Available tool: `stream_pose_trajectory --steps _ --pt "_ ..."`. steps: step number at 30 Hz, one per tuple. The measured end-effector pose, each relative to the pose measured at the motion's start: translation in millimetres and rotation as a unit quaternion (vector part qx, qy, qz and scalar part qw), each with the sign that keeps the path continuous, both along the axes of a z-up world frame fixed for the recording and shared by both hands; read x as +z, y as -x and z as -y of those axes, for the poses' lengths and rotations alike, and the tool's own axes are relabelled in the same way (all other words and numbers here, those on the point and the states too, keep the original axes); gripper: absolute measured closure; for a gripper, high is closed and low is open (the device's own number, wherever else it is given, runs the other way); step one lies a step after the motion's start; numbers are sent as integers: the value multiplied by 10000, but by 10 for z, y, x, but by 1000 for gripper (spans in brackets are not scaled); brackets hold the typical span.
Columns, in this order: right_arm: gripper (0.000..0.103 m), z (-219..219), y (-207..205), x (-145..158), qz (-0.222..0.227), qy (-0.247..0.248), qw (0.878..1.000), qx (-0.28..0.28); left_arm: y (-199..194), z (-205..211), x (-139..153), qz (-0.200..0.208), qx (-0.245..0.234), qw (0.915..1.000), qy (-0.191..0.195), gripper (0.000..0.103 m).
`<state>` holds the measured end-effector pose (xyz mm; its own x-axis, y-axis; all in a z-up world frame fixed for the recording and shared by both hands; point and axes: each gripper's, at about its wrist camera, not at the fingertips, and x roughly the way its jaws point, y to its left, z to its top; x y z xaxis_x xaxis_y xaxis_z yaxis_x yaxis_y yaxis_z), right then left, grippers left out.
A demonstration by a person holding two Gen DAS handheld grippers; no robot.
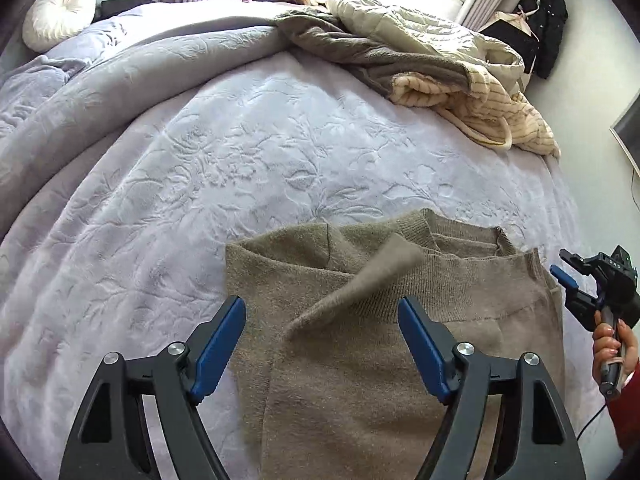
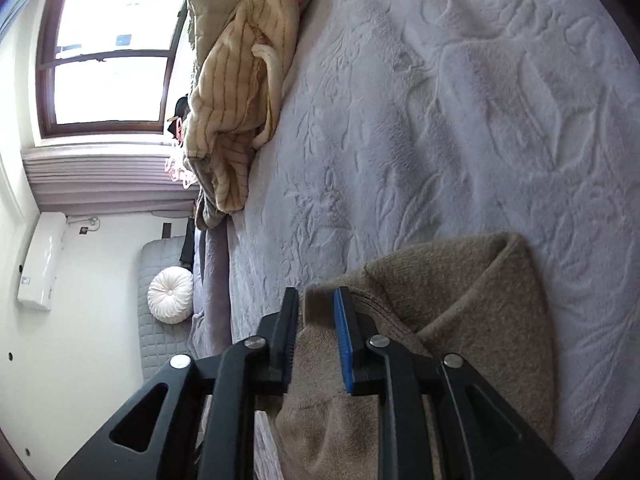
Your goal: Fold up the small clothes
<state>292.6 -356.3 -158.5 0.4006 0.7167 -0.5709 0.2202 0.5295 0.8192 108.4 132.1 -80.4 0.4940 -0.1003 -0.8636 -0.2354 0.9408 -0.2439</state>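
Note:
A taupe knitted garment (image 1: 360,344) lies on the pale embossed bedspread (image 1: 240,152), partly folded, with a loose flap raised near its middle. My left gripper (image 1: 322,312) is open above its near part, jaws wide, holding nothing. My right gripper (image 1: 566,270) shows at the right edge of the left wrist view, just off the garment's right corner. In the right wrist view the right gripper (image 2: 318,300) has its jaws narrowly apart around the garment's edge (image 2: 440,288); the camera is rolled sideways.
A heap of clothes, grey, quilted beige and cream striped (image 1: 460,96), lies at the bed's far right, also seen in the right wrist view (image 2: 240,92). A bunched lilac duvet (image 1: 100,92) and a round white cushion (image 1: 60,14) lie far left. The wall and window (image 2: 112,52) are beyond.

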Motion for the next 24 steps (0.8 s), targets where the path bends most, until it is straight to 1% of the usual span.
stream_pose_trajectory --steps 1,4,7,9,10,11,13,15,17,18,19,20,21,22,23,24 --pt "68 10 31 6 -21 75 10000 -2 4 -26 13 -22 17 10000 37 24" --pt "68 8 141 41 10 540 9985 74 25 -71 -18 -133 -69 9997 208 24" --pt "68 -49 177 44 58 1075 9933 420 -2 -5 -100 -253 -333 9985 361 24" --pt "68 -141 118 49 94 1408 9876 684 -108 50 -168 -309 -466 9976 414 24" --pt "68 -187 89 58 145 1610 9835 812 -182 62 -205 -304 -490 9975 417 24" --pt "63 -236 66 73 225 1818 9785 951 -273 67 -249 -322 -530 9971 448 24" --pt "60 -361 15 85 337 2171 9670 1292 -480 77 -357 -411 -642 9950 639 25" --pt "60 -514 -7 103 457 2539 9514 1684 -652 124 -459 -525 -786 9926 759 25" --pt "60 -658 -14 118 588 2906 9339 1997 -780 212 -512 -550 -961 9917 652 27" --pt "60 -707 -24 115 618 3034 9277 2088 -830 262 -533 -563 -1045 9913 572 40" --pt "61 -748 -45 106 606 3157 9223 2143 -871 306 -564 -615 -1118 9905 510 52" --pt "73 -760 -63 95 576 3281 9185 2131 -904 340 -604 -695 -1153 9898 457 80" --pt "88 -761 -76 94 555 3414 9151 2073 -921 354 -636 -751 -1124 9900 393 96" --pt "96 -750 -92 120 565 3425 9161 2007 -913 340 -627 -710 -1029 9915 360 96" --pt "97 -745 -79 188 686 3433 9166 1929 -882 308 -578 -555 -928 9933 406 96" --pt "97 -750 -37 281 854 3502 9132 1903 -840 265 -497 -340 -849 9946 483 96"
